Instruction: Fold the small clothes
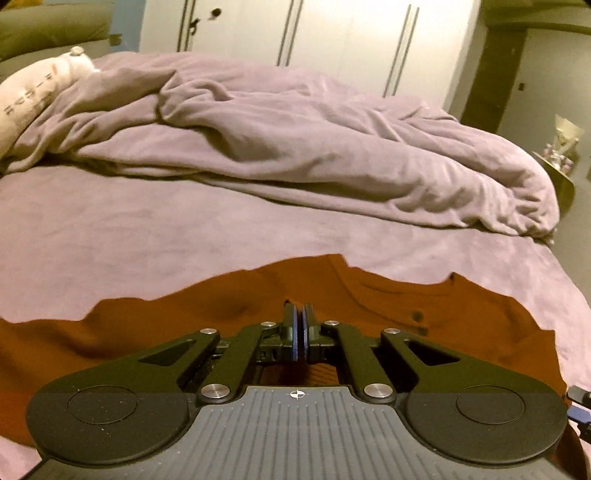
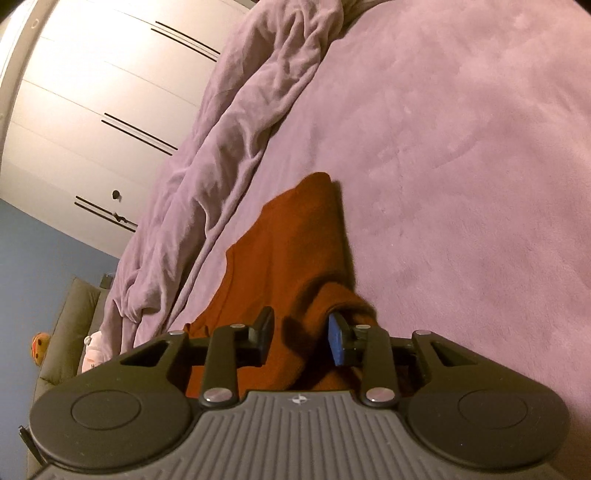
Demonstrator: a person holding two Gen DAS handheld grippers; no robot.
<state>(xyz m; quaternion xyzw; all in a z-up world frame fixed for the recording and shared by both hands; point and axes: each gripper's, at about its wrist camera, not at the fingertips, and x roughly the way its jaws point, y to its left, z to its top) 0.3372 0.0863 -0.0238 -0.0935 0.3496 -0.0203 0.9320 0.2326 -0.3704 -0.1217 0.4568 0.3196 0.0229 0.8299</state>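
the rust-orange shirt (image 1: pixel 229 295) lies on the purple bed sheet (image 1: pixel 110 221), and in the left wrist view it fills the lower part of the frame, with its wavy far edge across the middle and a small dark button to the right of centre. the left gripper (image 1: pixel 298 325) sits at the lower centre of this view with its blue pads pressed together, fully clenched over the shirt; whether a thin fold of cloth is caught between the pads i cannot tell. a crumpled purple duvet (image 1: pixel 295 147) lies across the upper half, a white pillow (image 1: pixel 33 96) is at the upper left, and a white wardrobe (image 1: pixel 332 33) stands behind. in the right wrist view the picture is rolled, so the bed runs diagonally. the right gripper (image 2: pixel 301 338) at the lower centre has its jaws partly apart, with a bunched fold of the shirt (image 2: pixel 291 251) between them; the blue pad (image 2: pixel 336 343) on the right side touches the cloth, while the left finger seems just beside it, so a firm grasp is not clear.
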